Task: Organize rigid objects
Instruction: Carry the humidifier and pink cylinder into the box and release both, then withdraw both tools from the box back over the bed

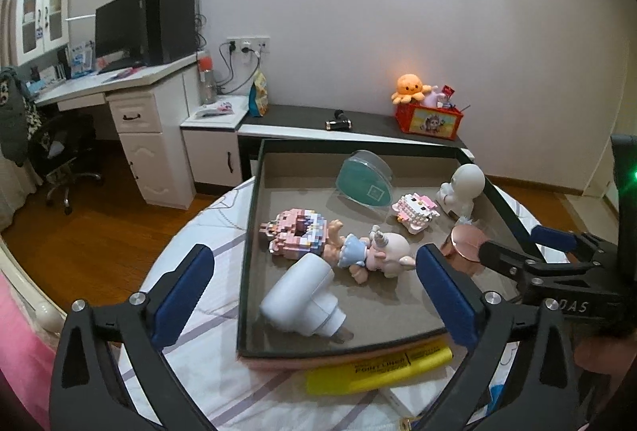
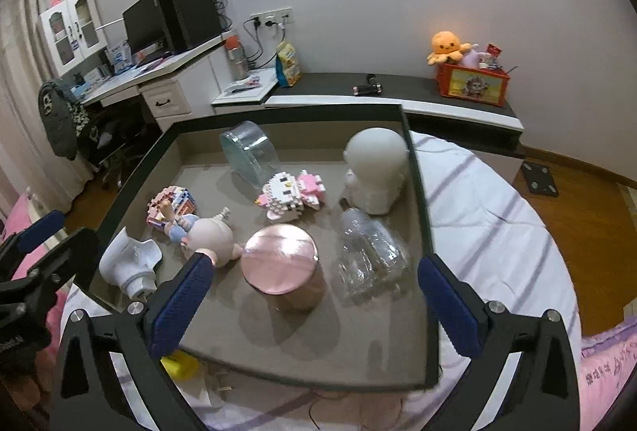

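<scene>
Several rigid toys already lie in the dark-rimmed tray (image 2: 414, 168) on the bed, with the pink round tin (image 2: 280, 263) standing near its front. The right gripper (image 2: 312, 295) hangs above the tin and the left gripper (image 1: 314, 287) hangs over the white hair dryer (image 1: 302, 299), both spread wide and empty. Apparently between placements, the next move calls for reaching the yellow highlighter (image 1: 378, 367) outside the tray.

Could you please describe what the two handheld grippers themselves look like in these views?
Both look alike. The left gripper and the right gripper each have a matte black frame with triangular cut-outs, silver round bolts at the joints, and two fingers faced with ribbed dark blue pads. White lettering ending in "DAS" shows on the right gripper's body. No cables or sleeves are visible.
</scene>
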